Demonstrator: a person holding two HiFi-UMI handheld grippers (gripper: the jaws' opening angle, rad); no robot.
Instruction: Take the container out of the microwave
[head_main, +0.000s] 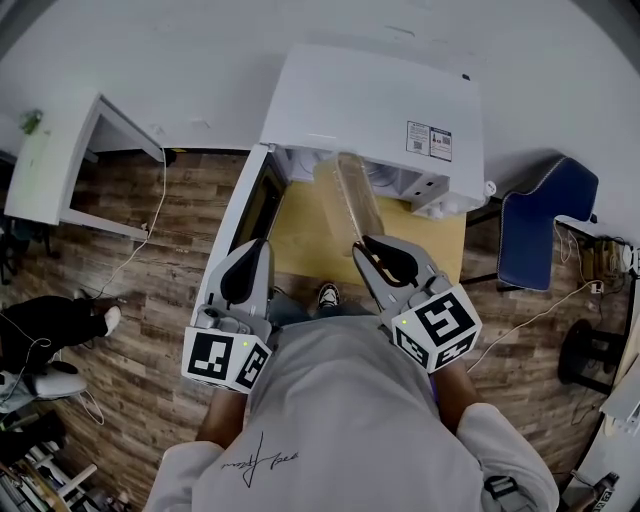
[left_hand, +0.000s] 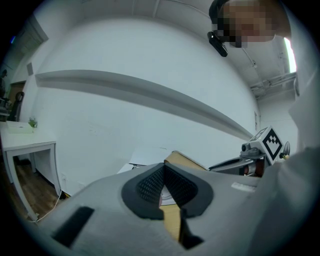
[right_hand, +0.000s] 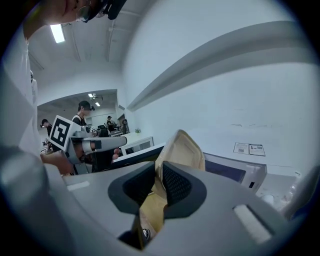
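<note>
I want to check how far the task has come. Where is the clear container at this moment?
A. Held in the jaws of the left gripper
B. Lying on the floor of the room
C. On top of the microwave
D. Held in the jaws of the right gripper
D: the right gripper view shows the container clamped by its edge between the pads of the right gripper. The left gripper has nothing between its jaws.

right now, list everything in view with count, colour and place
microwave: one, white, far end of the table, door open
container: one, clear, before the microwave's opening
table: one, light wood, under the microwave
chair: one, blue, right of the table
desk: one, white, far left
left gripper: one, grey, shut, empty, near the door
right gripper: one, grey, shut on the container
</note>
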